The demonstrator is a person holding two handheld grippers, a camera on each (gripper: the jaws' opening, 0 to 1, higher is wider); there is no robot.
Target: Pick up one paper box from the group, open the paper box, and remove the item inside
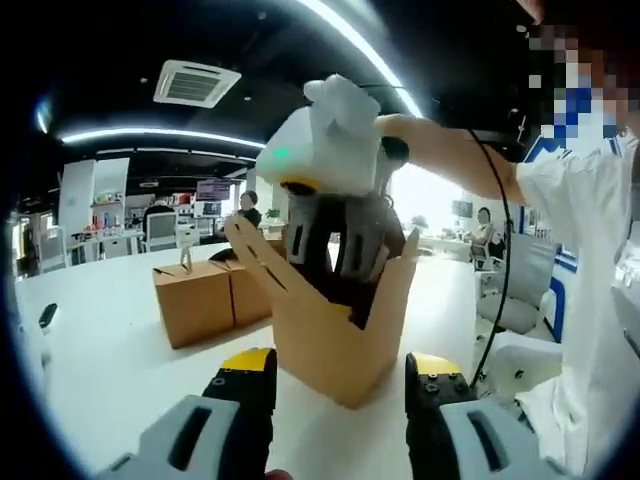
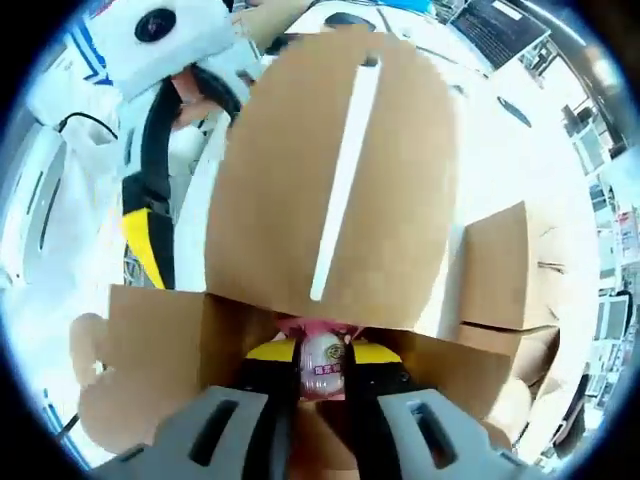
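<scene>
An open brown paper box (image 1: 340, 340) stands on the white table (image 1: 100, 350) just beyond my left gripper (image 1: 340, 372), whose yellow-tipped jaws stand open on either side of it. My right gripper (image 1: 340, 250) reaches down into the box from above. In the right gripper view the box's slotted flap (image 2: 330, 170) stands up ahead. Inside the box, my right gripper (image 2: 322, 355) is shut on a small pink-and-white item (image 2: 322, 368). One finger (image 2: 140, 225) of the left gripper shows at the upper left, beside the box.
Two more closed brown boxes (image 1: 195, 300) sit behind the open one, and one (image 2: 500, 270) shows to the right. A person in a white shirt (image 1: 590, 250) stands at the right, with a black cable (image 1: 503, 260) hanging. Office desks and chairs lie far back.
</scene>
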